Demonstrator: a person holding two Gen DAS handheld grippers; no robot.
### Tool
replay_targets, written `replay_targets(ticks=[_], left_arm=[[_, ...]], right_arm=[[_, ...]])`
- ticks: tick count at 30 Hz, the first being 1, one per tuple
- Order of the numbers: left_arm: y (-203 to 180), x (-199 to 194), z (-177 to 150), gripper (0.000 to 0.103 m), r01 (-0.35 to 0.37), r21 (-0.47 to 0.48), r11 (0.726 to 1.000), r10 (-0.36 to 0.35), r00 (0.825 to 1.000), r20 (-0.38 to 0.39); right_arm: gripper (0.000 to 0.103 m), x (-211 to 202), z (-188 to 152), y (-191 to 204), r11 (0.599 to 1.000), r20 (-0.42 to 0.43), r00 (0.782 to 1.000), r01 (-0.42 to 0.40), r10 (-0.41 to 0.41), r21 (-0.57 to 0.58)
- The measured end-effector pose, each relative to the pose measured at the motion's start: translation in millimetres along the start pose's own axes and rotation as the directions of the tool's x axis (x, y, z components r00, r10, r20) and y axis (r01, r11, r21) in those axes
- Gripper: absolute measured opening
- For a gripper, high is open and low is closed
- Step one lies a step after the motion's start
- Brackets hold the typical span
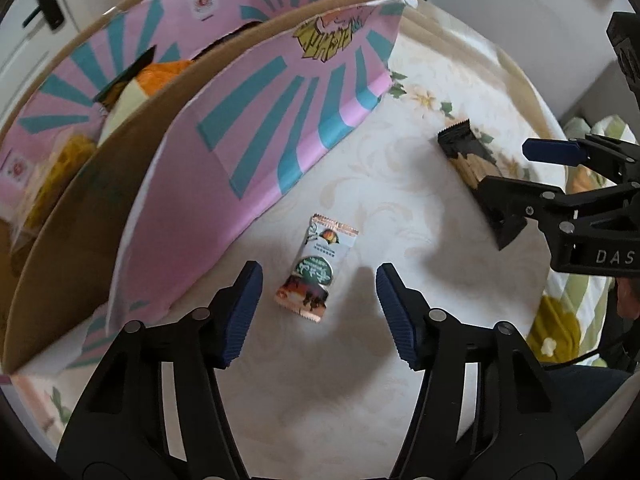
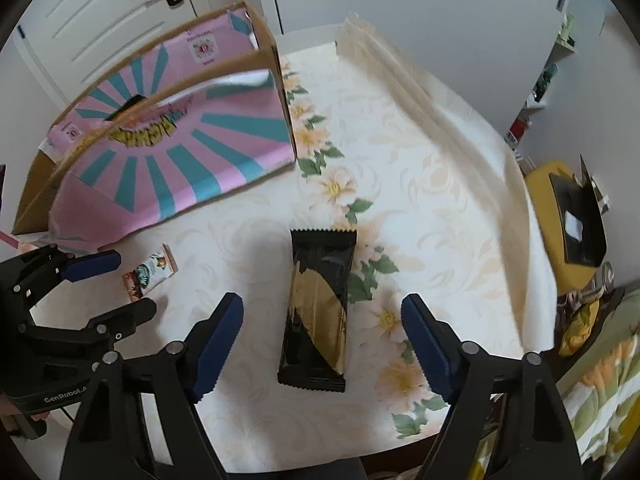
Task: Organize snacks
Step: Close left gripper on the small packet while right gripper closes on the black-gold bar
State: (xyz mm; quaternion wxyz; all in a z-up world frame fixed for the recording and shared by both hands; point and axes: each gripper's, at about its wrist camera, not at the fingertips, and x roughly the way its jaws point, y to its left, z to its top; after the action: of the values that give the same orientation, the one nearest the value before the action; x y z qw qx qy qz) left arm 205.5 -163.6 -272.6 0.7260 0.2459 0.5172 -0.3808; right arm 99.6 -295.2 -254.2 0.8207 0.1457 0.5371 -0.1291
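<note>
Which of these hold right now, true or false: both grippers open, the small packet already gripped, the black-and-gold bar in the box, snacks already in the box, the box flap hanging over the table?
1. Both the left gripper and the right gripper are open. True.
2. The small snack packet is gripped. False: it lies flat on the floral tablecloth, between the left gripper's spread fingers, untouched.
3. The black-and-gold snack bar is in the box. False: it lies on the tablecloth between the right gripper's fingers.
4. The cardboard box already holds snacks. True: orange and yellow packs show inside.
5. The box's pink-and-teal flap hangs out over the table. True.
</note>
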Motion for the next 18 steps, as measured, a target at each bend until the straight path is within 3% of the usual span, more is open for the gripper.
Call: replay_targets(ticks=[13, 18], left_arm=[[7, 11, 15, 0.023, 0.035, 0.11, 0.993, -0.032, 0.999, -0.024], [6, 13, 26, 0.021, 0.088, 0.114, 0.99, -0.083, 0.996, -0.042]], right_arm=[[0.069, 11, -13, 0, 0.998, 0.004, 1.0, 0.02, -0.02, 0.061], [0.069, 10, -15, 0, 0.996, 0.01, 0.999, 0.034, -0.035, 0.077]])
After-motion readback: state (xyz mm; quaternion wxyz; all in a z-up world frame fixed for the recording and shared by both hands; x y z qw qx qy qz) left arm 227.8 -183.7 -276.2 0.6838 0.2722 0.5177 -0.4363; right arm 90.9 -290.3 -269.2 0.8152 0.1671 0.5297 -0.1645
